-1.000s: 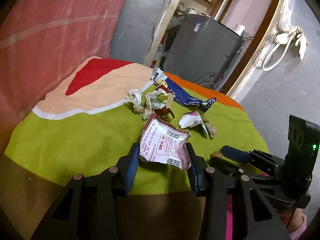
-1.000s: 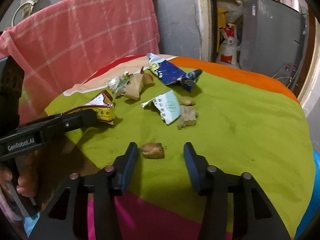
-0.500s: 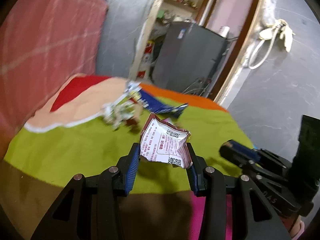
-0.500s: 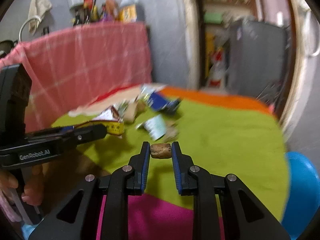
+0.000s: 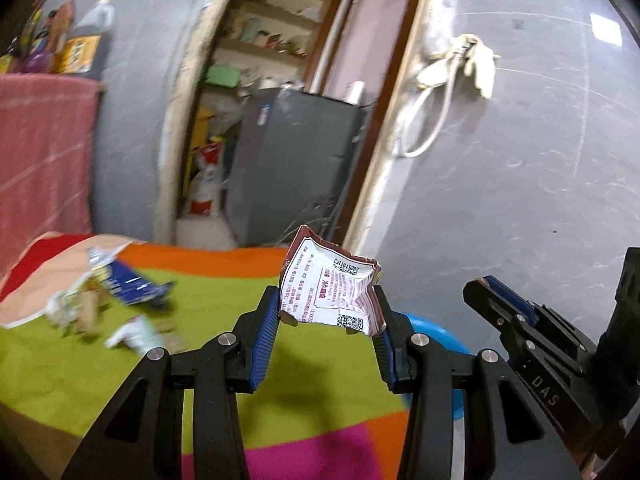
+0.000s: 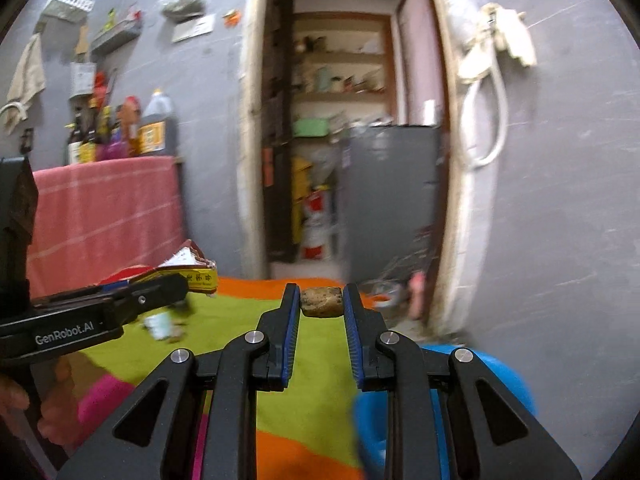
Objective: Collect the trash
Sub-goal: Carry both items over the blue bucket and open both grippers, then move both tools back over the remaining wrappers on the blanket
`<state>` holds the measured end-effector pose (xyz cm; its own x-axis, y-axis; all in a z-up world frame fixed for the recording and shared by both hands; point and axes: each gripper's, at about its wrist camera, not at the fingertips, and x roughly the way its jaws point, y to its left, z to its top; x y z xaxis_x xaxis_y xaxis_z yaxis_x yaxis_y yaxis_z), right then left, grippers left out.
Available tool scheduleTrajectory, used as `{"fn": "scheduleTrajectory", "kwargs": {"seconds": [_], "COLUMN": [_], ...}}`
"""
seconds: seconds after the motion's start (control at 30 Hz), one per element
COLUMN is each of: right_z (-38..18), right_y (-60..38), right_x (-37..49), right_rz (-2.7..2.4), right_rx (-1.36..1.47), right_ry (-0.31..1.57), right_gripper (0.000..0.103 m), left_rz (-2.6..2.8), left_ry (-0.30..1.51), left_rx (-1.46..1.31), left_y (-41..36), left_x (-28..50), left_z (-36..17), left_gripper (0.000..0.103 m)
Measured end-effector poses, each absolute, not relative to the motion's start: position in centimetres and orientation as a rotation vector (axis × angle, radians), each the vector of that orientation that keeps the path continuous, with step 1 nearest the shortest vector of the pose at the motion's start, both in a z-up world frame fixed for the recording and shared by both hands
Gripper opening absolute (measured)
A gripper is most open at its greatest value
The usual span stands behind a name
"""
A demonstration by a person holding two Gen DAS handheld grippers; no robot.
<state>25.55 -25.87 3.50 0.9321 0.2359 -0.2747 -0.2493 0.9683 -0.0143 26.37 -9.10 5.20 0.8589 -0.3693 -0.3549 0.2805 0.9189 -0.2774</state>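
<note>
My left gripper [image 5: 326, 304] is shut on a crumpled red-and-white wrapper [image 5: 330, 292] and holds it up above the table's colourful cloth [image 5: 80, 368]. My right gripper [image 6: 321, 300] is shut on a small brown chunk [image 6: 321, 301], lifted above the cloth [image 6: 312, 392]. A blue bin [image 6: 496, 376] lies below and right of it; its rim also shows in the left wrist view [image 5: 436, 330]. More trash stays on the cloth at left: a blue wrapper [image 5: 132, 284], a white wrapper [image 5: 132, 334] and crumpled pieces [image 5: 76, 308]. The left gripper [image 6: 176, 284] also shows in the right wrist view, and the right gripper [image 5: 486, 290] in the left wrist view.
A pink cloth [image 6: 100, 216] hangs behind the table with bottles [image 6: 120, 128] on top. A doorway with shelves [image 6: 340, 80] and a grey cabinet [image 6: 388, 196] lie beyond. A grey wall [image 5: 520, 160] stands at right.
The right gripper closed on the brown chunk and lifted it. Both grippers rose and swung right, toward the blue bin, the left still holding the wrapper.
</note>
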Motion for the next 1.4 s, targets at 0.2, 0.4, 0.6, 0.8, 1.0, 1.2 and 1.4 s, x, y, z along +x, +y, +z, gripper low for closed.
{"fn": "scheduleTrajectory", "kwargs": {"seconds": [0.2, 0.4, 0.6, 0.8, 1.0, 1.2, 1.4], "right_z": [3.2, 2.5, 1.2, 0.4, -0.1, -0.2, 0.5], "right_y": [-31.3, -35.5, -38.3, -39.4, -40.2, -40.6, -40.9], "right_x": [25.6, 26.0, 27.0, 27.9, 28.7, 28.6, 27.6], "right_rz": [0.124, 0.036, -0.005, -0.022, -0.032, -0.050, -0.076], "right_rx": [-0.032, 0.001, 0.040, 0.057, 0.081, 0.114, 0.135], "right_ry": [0.225, 0.215, 0.248, 0.272, 0.291, 0.285, 0.246], "right_gripper": [0.020, 0.020, 0.020, 0.020, 0.029, 0.050, 0.067], "left_rz": [-0.401, -0.458, -0.501, -0.503, -0.508, -0.501, -0.458], "left_ry": [0.348, 0.363, 0.436, 0.476, 0.523, 0.539, 0.504], "left_rx": [-0.176, -0.138, -0.132, -0.122, -0.138, -0.168, -0.195], "left_y": [-14.8, -19.4, -22.3, -23.8, -23.9, -23.0, -21.0], "left_x": [28.4, 30.8, 33.3, 34.9, 35.7, 35.8, 35.0], "left_z": [5.3, 4.2, 2.9, 1.7, 0.7, 0.6, 1.5], "left_gripper": [0.038, 0.038, 0.039, 0.039, 0.041, 0.053, 0.073]}}
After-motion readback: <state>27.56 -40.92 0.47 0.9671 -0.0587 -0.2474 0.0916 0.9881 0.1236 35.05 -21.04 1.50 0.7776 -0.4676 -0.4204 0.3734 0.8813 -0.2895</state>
